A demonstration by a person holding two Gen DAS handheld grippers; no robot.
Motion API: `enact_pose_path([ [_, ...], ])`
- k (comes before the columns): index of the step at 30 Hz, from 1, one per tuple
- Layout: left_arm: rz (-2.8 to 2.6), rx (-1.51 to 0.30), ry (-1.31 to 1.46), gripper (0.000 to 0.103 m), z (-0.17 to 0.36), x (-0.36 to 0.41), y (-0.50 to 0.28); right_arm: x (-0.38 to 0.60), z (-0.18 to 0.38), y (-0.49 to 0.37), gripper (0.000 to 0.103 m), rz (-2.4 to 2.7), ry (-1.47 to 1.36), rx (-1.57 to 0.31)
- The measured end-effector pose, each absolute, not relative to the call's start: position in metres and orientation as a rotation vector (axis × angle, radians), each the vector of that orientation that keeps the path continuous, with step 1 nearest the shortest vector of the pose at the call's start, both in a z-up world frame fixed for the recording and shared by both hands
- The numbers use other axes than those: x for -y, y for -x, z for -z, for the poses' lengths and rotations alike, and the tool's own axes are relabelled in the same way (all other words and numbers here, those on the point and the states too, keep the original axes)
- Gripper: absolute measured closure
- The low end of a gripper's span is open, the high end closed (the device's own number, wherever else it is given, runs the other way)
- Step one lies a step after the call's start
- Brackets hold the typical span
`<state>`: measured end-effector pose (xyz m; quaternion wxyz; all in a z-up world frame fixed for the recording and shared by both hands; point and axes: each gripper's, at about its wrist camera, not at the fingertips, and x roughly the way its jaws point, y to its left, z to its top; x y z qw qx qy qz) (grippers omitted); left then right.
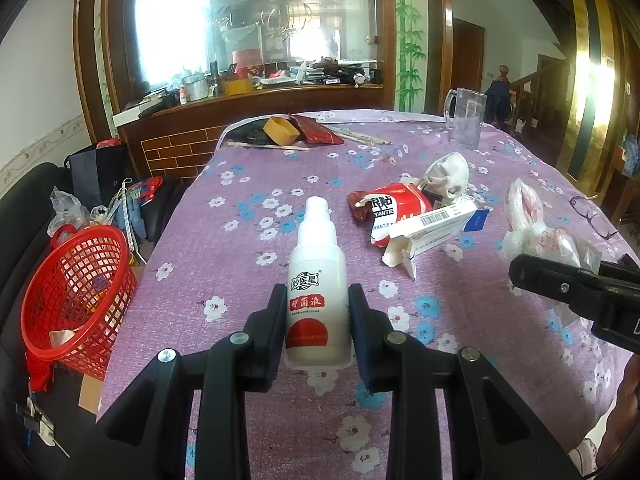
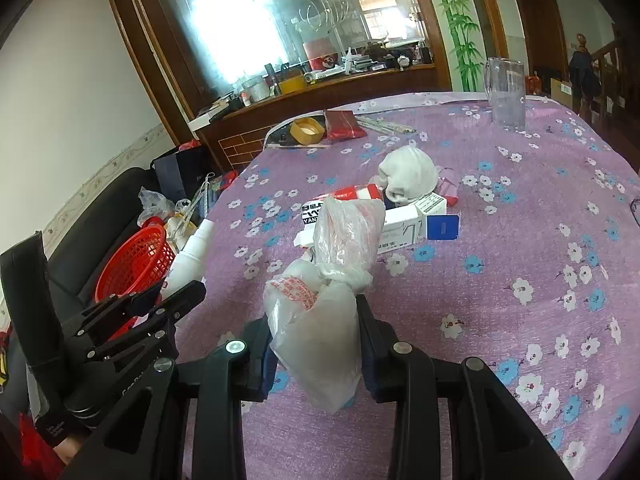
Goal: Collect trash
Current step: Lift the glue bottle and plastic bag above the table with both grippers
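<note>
While the left tongs point(image 1: 318, 312) clamp a white spray bottle point(image 1: 318, 280) by its lower body, the bottle points away from the camera with its nozzle toward the middle of the counter point(image 1: 240, 240), which is covered in a purple cloth with white and blue flowers. The right tongs point(image 2: 316, 344) are closed on a knotted, crumpled clear plastic bag point(image 2: 328, 280) with red printing, held just above the cloth. Seen from the right wrist view, the left tongs sit at the counter's left edge, beside a red mesh basket point(image 1: 76, 300) that stands off the counter on a dark seat.

Near the centre of the counter lies a loose heap of trash: a red and white wrapper point(image 1: 394, 210), a white carton point(image 1: 432, 232) with a barcode and an open flap lying across it, a small blue tab point(image 2: 442, 227) at the carton's end, and a crumpled white wad point(image 1: 448, 174) just behind them. At the far edge lie a roll of tan tape point(image 1: 280, 130), a dark red packet point(image 1: 316, 130) and some thin sticks. A clear plastic jug point(image 1: 464, 116) stands upright at the far right, well apart from the heap. Spectacles point(image 1: 594, 216) lie at the right edge.
</note>
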<state>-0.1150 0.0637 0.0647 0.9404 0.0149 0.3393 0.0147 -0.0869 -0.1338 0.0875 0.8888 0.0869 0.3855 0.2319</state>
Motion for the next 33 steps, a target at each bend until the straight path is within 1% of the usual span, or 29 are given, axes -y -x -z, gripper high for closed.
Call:
enact_pose_path([
  [33, -0.055, -0.700, -0.012, 0.074, -0.059, -0.080, 0.114, 0.120, -0.082, 0.081, 0.066, -0.492, -0.161, -0.829],
])
